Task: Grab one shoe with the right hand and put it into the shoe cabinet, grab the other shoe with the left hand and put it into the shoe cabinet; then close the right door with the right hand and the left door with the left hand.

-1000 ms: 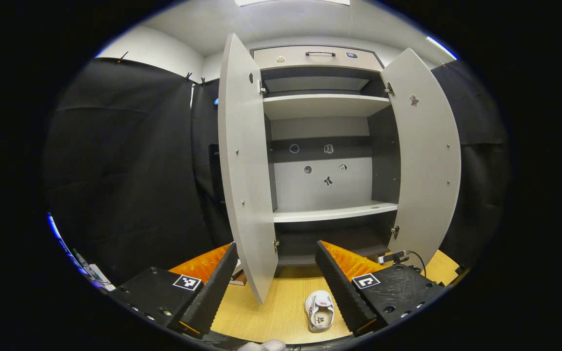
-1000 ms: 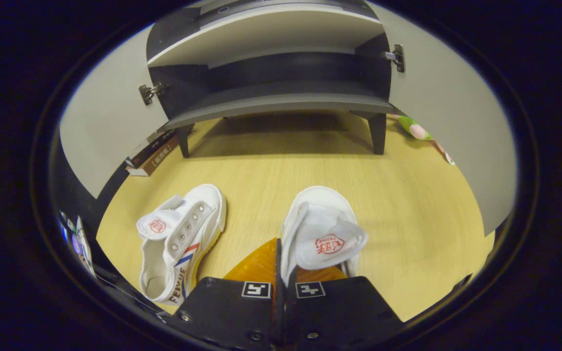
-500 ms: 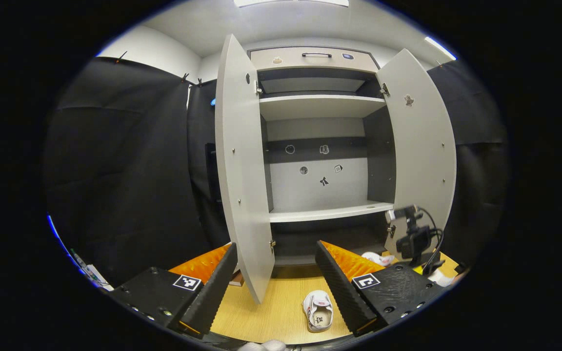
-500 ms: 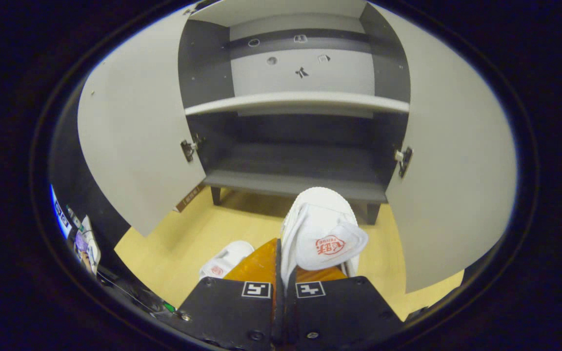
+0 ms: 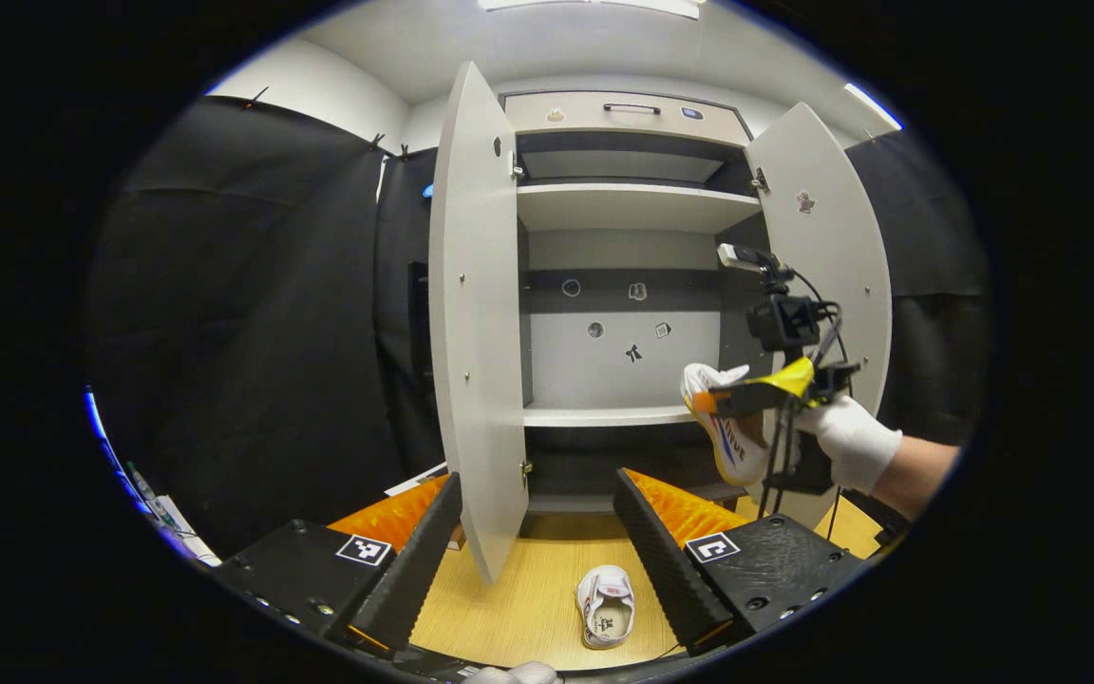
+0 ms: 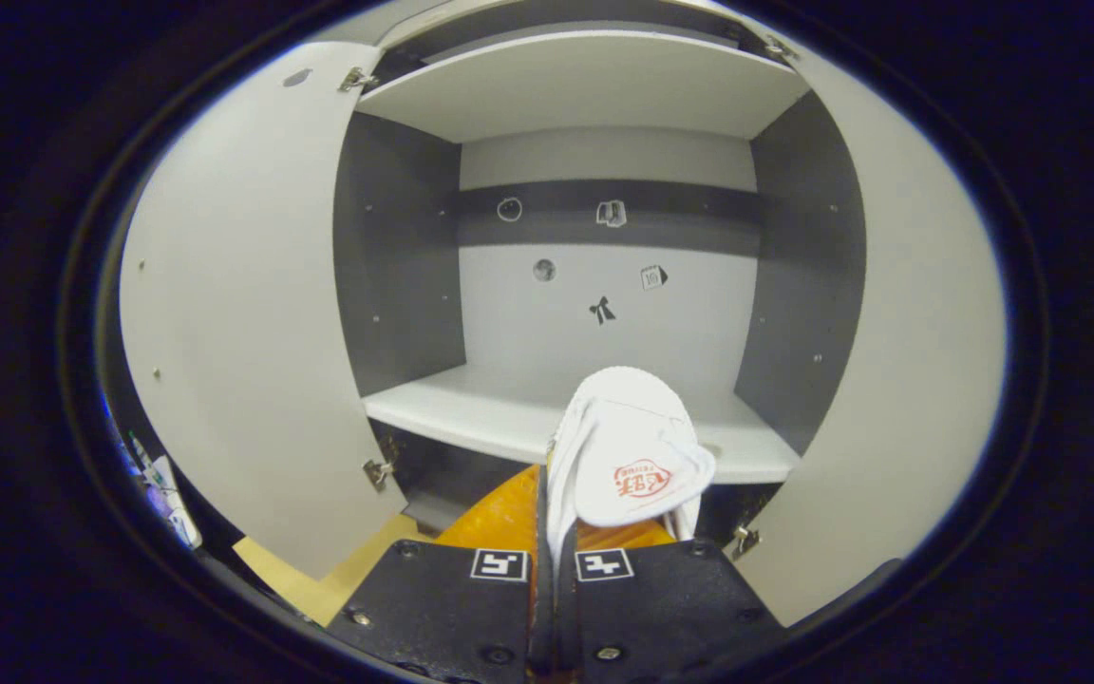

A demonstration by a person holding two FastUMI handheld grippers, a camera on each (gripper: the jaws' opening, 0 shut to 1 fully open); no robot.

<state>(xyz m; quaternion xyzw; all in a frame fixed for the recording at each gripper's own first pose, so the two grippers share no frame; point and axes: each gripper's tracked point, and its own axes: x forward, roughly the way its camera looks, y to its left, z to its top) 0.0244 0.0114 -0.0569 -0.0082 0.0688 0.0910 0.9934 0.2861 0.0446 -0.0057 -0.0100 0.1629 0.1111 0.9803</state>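
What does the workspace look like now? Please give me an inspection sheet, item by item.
Surface: wooden floor, bare around the shoe that lies on it.
Job's things: held shoe raised in front of the middle shelf of the shoe cabinet; other shoe lies on the floor; left door and right door both open.
Clutter: small items at the floor's left edge, too small to tell.
Grippers: right gripper shut on the held shoe; left gripper open, empty.
Cables: black cables hang off the right gripper.
Surroundings: black cloth wall.

left gripper (image 5: 537,532) jaws spread wide, right gripper (image 6: 552,532) jaws clamped
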